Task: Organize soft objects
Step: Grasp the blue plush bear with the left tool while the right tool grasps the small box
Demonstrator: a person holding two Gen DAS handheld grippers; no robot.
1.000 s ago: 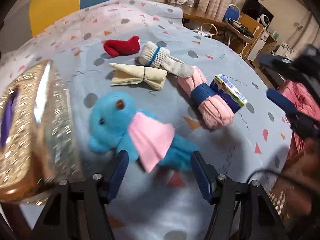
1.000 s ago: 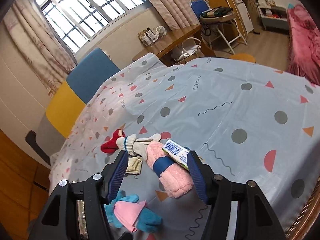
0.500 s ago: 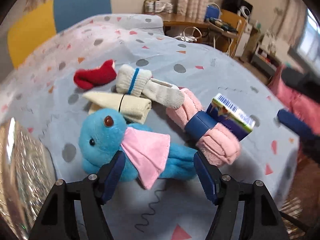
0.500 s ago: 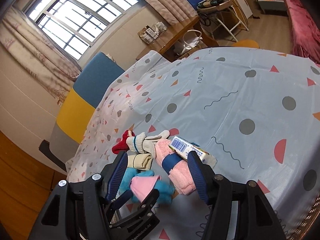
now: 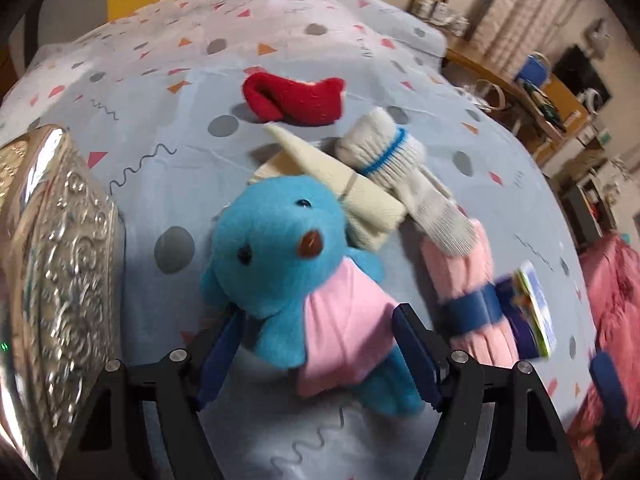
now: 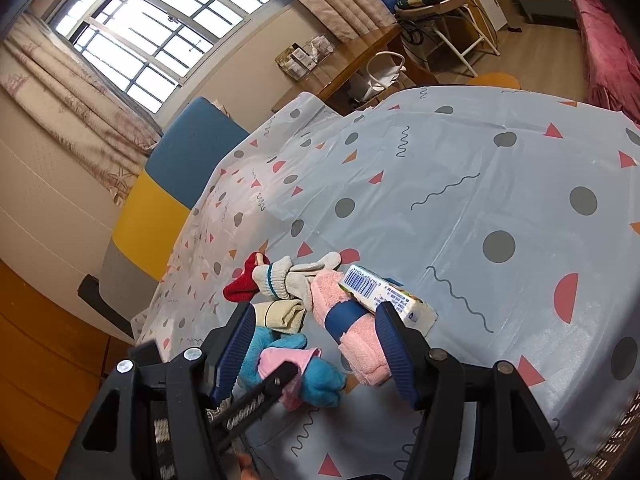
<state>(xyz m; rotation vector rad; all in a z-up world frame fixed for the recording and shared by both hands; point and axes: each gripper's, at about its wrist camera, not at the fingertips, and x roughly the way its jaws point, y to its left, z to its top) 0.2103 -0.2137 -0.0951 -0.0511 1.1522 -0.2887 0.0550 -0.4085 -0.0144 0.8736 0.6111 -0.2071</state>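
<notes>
The blue plush toy [image 5: 280, 256] lies on the patterned tablecloth [image 5: 168, 64], just in front of the folded cream cloth [image 5: 352, 184]. The left gripper [image 5: 316, 344] straddles its pink-clad body, jaws having just been opening, pads not pressing. The right gripper [image 6: 316, 344] hovers released above the pink towel roll [image 6: 352, 332], beside the toy.

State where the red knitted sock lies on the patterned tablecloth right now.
In the left wrist view the red knitted sock lies at the far end of the pile, just beyond the folded cream cloth and the white blue-striped sock.
</notes>
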